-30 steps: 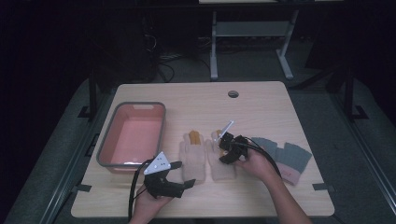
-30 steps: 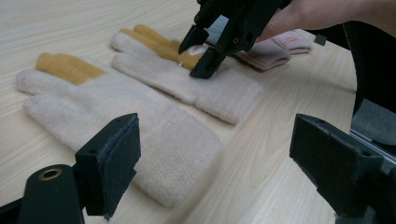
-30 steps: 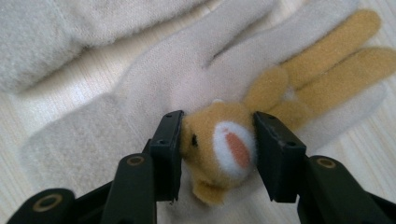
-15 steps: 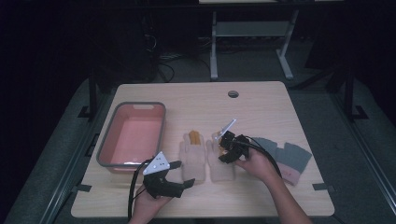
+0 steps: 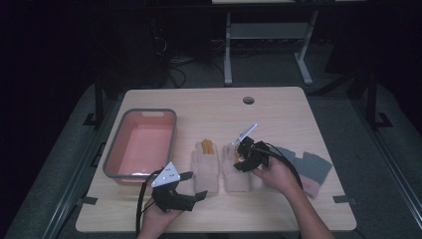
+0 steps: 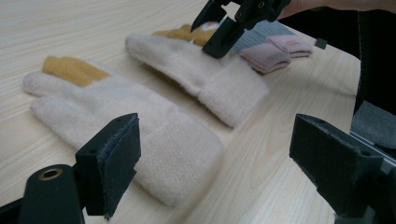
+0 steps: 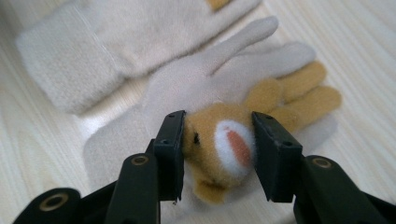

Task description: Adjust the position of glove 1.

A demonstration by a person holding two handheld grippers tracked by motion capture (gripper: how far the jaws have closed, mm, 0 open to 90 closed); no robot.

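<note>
Wooden table (image 5: 278, 107) carries a pink tub (image 5: 142, 144) at left, then two cream gloves side by side at centre: the left glove (image 5: 205, 169) lies flat, and the right glove (image 5: 235, 172) lies beside it with its tan animal-face patch (image 7: 224, 144) pinched between the jaws of the right gripper (image 5: 242, 155). Left gripper (image 5: 191, 186) rests near the front edge just short of the left glove's cuff, jaws spread wide with nothing between them.
</note>
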